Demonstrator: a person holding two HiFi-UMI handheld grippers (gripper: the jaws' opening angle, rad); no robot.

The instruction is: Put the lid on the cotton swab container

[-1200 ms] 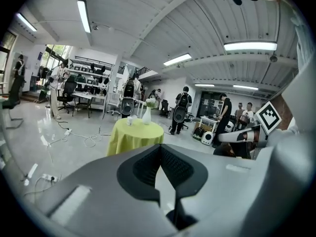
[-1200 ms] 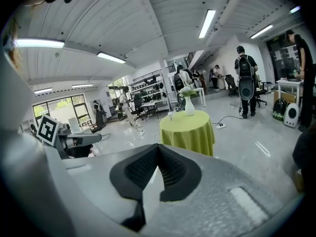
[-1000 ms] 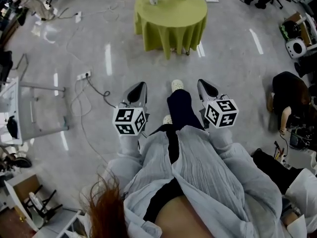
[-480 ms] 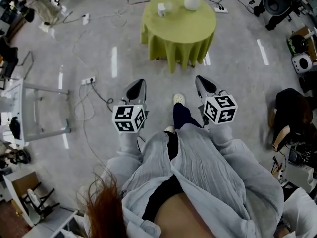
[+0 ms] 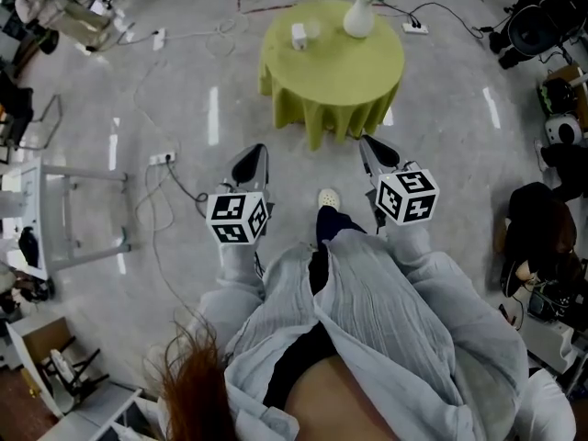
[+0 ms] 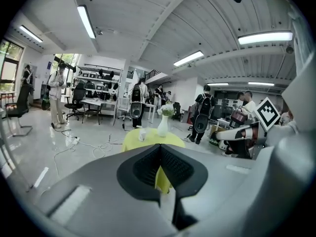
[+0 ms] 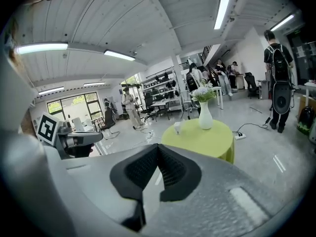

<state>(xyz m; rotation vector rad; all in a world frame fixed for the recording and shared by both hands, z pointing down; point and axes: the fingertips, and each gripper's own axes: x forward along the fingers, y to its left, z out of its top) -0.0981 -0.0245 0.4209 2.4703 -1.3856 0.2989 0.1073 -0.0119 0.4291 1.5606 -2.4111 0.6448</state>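
Head view: left gripper (image 5: 254,158) and right gripper (image 5: 372,148) both have jaws together, holding nothing. The cotton swab container (image 5: 299,36) stands on the round desk (image 5: 333,76), well beyond them.

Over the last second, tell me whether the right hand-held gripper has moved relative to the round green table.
Yes. The right hand-held gripper moved forward, toward the green table: the gap between its tip and the cloth's hem has closed in the head view.
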